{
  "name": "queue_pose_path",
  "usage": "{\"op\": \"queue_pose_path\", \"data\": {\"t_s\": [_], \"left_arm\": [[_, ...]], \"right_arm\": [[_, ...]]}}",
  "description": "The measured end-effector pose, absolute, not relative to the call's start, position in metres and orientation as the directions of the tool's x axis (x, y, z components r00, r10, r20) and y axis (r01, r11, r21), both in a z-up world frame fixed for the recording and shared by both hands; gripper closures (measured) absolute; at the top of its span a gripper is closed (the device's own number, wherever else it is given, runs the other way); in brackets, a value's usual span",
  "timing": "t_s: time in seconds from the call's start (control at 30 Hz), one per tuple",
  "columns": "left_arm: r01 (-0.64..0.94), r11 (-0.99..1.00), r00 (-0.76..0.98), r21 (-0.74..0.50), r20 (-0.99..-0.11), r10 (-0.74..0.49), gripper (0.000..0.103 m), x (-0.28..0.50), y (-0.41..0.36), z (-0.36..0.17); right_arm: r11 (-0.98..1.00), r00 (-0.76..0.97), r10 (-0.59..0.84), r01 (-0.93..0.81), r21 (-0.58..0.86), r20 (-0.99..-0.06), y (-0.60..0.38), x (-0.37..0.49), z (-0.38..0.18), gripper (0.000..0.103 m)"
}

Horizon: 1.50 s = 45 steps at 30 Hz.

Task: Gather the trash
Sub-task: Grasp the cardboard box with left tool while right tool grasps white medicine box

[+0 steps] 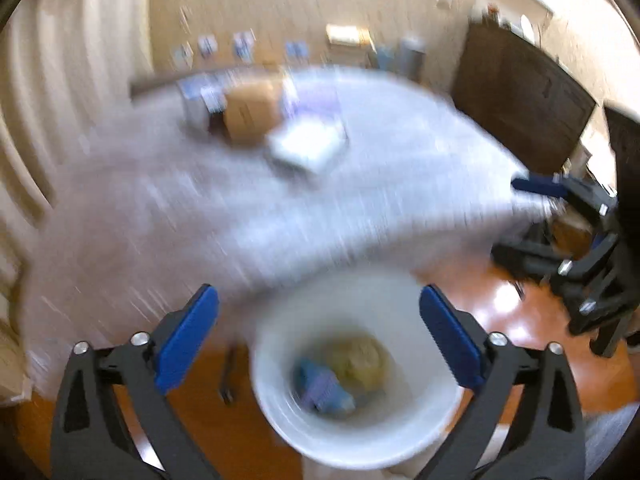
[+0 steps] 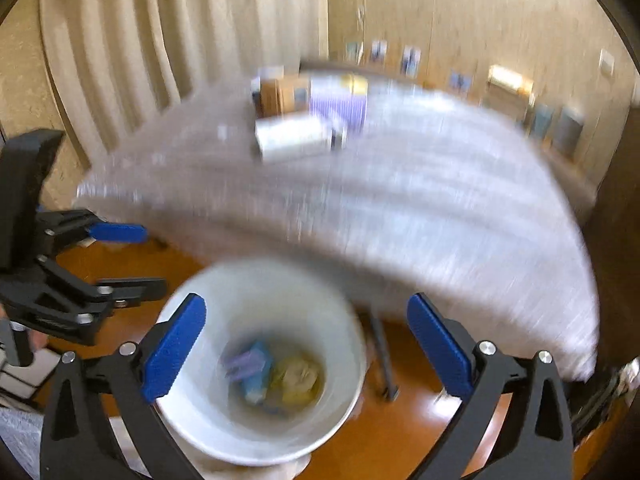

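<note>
While blurred, both grippers (apparently empty) (image 1: 320, 344) (image 2: 306, 346) above bin (image 1: 280, 412).

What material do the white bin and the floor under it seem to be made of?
The white bin looks like smooth plastic: an even, matte white wall with a rounded rim, though blur hides detail. The floor looks like polished wood or a wood-look sheet: warm orange-brown with bright glossy reflections. Which of the two cannot be told.

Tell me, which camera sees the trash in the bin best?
The right wrist view: the trash sits near the middle of the bin, showing blue, purple and yellow bits. The left wrist view shows the same trash, just blurrier.
</note>
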<state>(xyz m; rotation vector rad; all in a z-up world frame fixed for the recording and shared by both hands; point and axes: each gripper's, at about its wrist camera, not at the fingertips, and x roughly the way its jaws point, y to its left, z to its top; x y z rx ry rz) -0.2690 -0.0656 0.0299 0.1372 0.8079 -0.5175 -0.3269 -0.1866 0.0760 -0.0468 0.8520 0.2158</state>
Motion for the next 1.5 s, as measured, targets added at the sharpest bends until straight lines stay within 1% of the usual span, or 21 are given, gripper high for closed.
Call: {"op": "queue_pose_path", "data": {"t_s": [0.07, 0.2, 0.33, 0.5, 0.63, 0.8, 1.03, 1.1, 1.2, 1.27, 1.3, 1.5], "left_arm": [[0.480, 0.874, 0.608, -0.073, -0.691, -0.391, 0.002, -0.247, -0.060, 0.049], [0.457, 0.888, 0.639, -0.048, -0.676, -0.366, 0.002, -0.199, -0.060, 0.062], [0.476, 0.877, 0.595, -0.062, -0.711, -0.374, 0.002, -0.146, -0.061, 0.060], [0.508, 0.860, 0.544, -0.057, -0.752, -0.371, 0.002, -0.097, -0.074, 0.042], [0.532, 0.845, 0.509, -0.059, -0.775, -0.375, 0.002, -0.074, -0.085, 0.027], [0.570, 0.816, 0.466, -0.092, -0.782, -0.414, 0.002, -0.052, -0.091, 0.019], [0.634, 0.771, 0.440, -0.065, -0.789, -0.428, 0.002, -0.045, -0.102, 0.011], [0.643, 0.762, 0.431, -0.075, -0.788, -0.441, 0.003, -0.043, -0.102, 0.009], [0.651, 0.750, 0.407, -0.112, -0.783, -0.470, 0.012, -0.037, -0.102, 0.009], [0.655, 0.745, 0.401, -0.122, -0.780, -0.480, 0.025, -0.034, -0.100, 0.009], [0.659, 0.741, 0.395, -0.129, -0.779, -0.487, 0.027, -0.033, -0.100, 0.009], [0.664, 0.732, 0.394, -0.151, -0.762, -0.515, 0.035, -0.035, -0.096, 0.014]], "right_arm": [[0.977, 0.674, 0.161, -0.213, 0.020, -0.721, -0.187, -0.315, 0.090, 0.004], [0.973, 0.683, 0.169, -0.229, 0.012, -0.710, -0.183, -0.277, 0.097, 0.004], [0.967, 0.648, 0.142, -0.251, -0.034, -0.749, -0.170, -0.223, 0.087, 0.004], [0.948, 0.590, 0.170, -0.316, -0.032, -0.789, -0.155, -0.179, 0.070, 0.004], [0.939, 0.546, 0.177, -0.343, -0.025, -0.819, -0.149, -0.148, 0.059, 0.004], [0.924, 0.502, 0.189, -0.382, -0.019, -0.844, -0.139, -0.121, 0.048, 0.004], [0.922, 0.472, 0.218, -0.386, 0.022, -0.854, -0.136, -0.098, 0.040, 0.004], [0.921, 0.461, 0.234, -0.387, 0.043, -0.856, -0.137, -0.093, 0.038, 0.004], [0.921, 0.464, 0.238, -0.386, 0.047, -0.853, -0.137, -0.090, 0.038, 0.007], [0.923, 0.465, 0.238, -0.382, 0.048, -0.853, -0.138, -0.090, 0.039, 0.008], [0.925, 0.467, 0.238, -0.377, 0.051, -0.851, -0.138, -0.090, 0.039, 0.008], [0.931, 0.470, 0.258, -0.355, 0.087, -0.844, -0.142, -0.099, 0.040, 0.008]]}}
